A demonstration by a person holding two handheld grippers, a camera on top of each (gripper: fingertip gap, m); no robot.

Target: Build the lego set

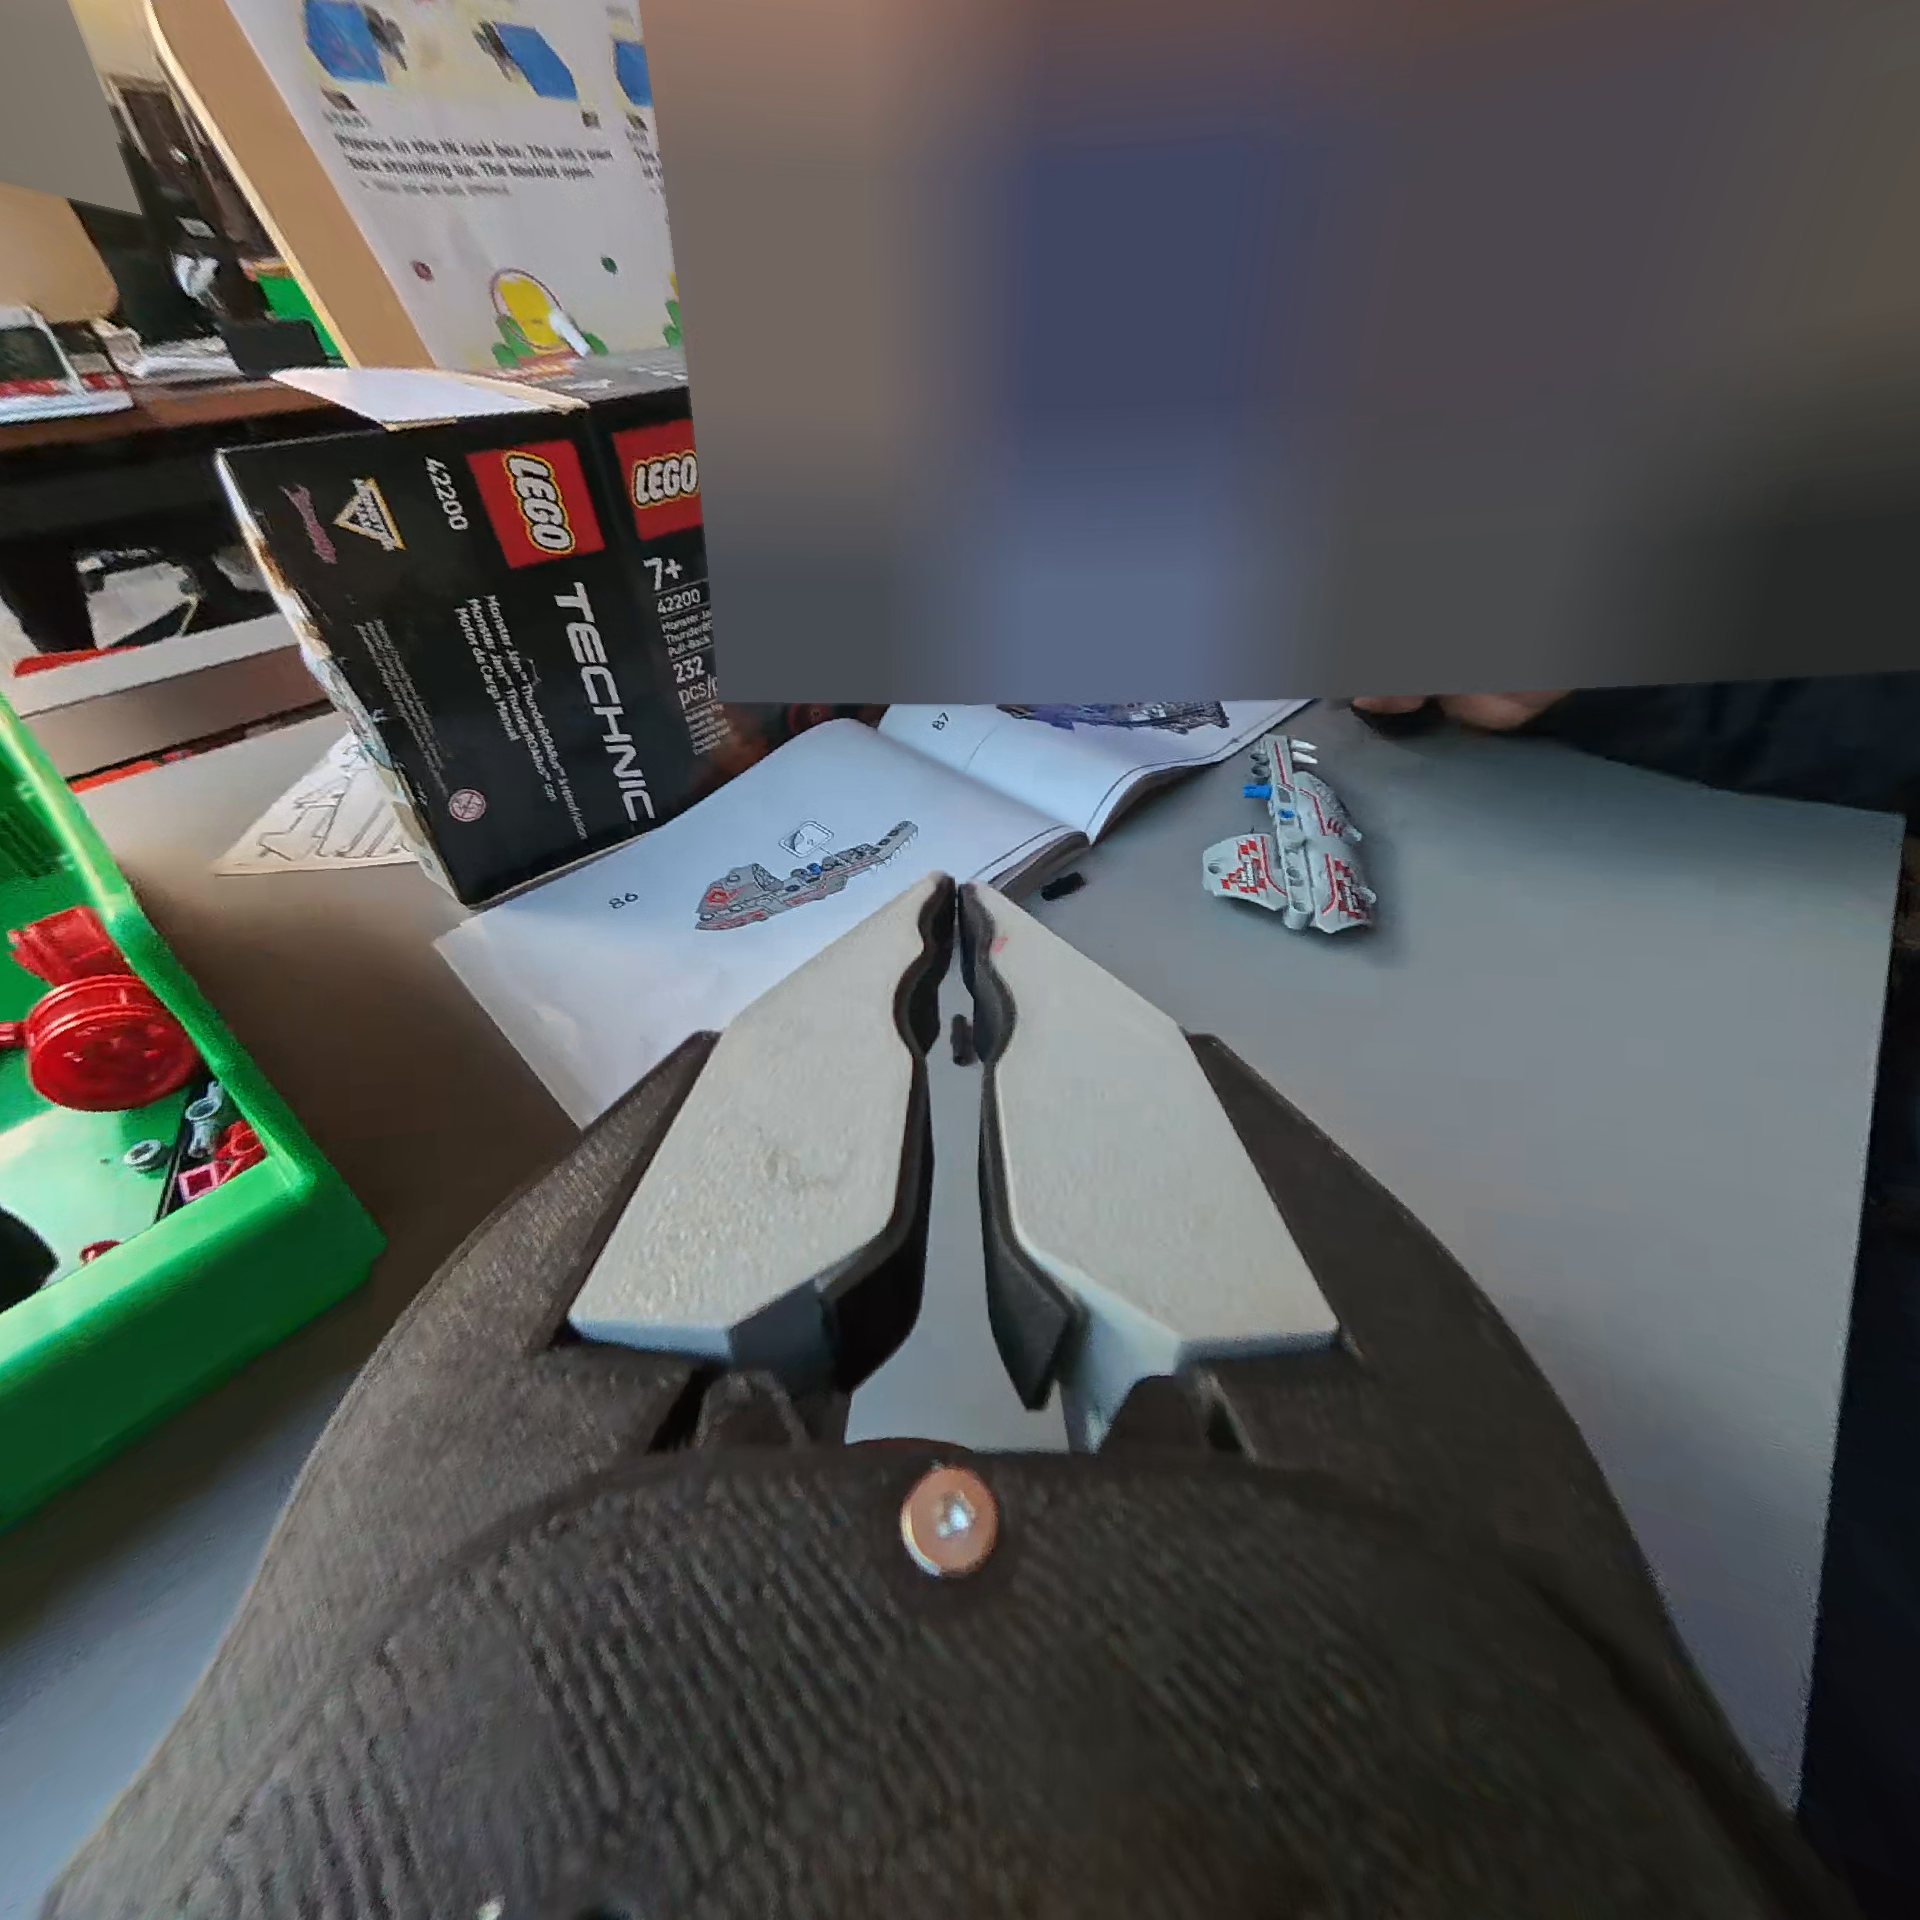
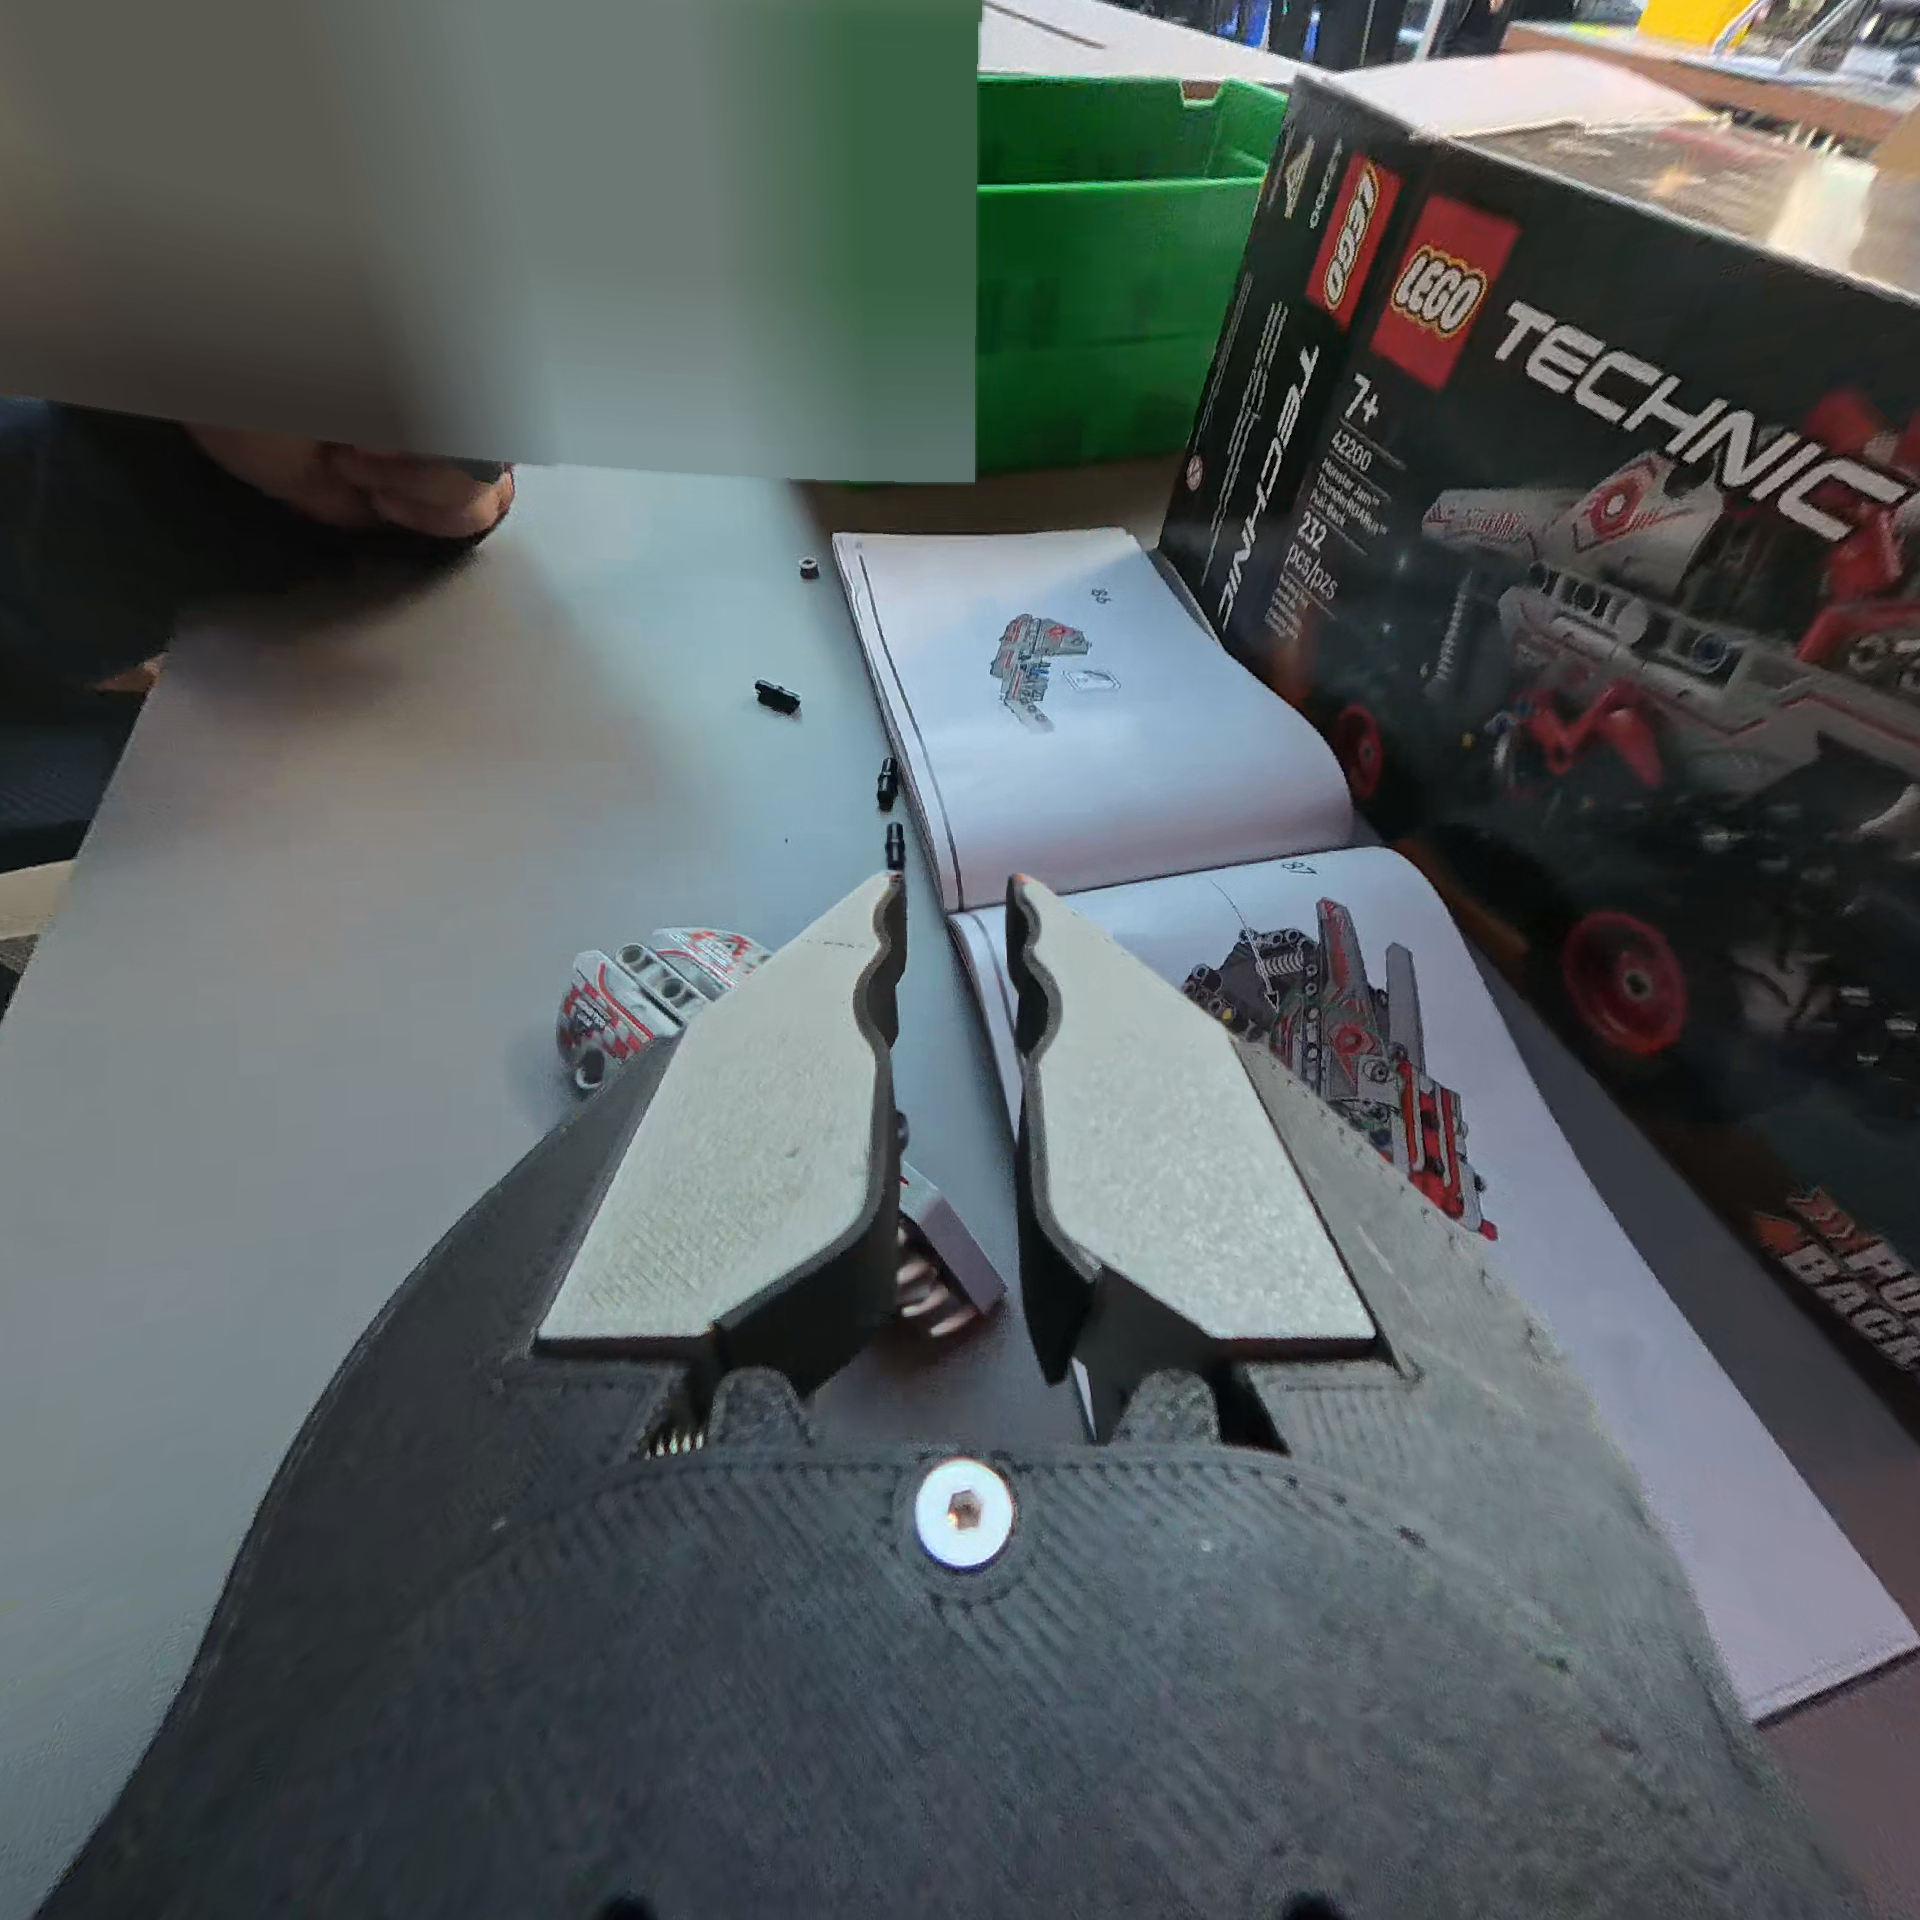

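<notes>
Left wrist view: wavy-edged grey tongs [image 1: 957,902] pinch a small black pin [image 1: 962,1037].

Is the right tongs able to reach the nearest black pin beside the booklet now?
Probably yes. The right tongs are open and empty, and the black pin lies just ahead of their tips on bare grey table, close to the edge of the booklet. Nothing stands between them.

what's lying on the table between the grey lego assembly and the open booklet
In the right wrist view, small black pins lie loose on the grey table between the grey assembly and the booklet.
</notes>
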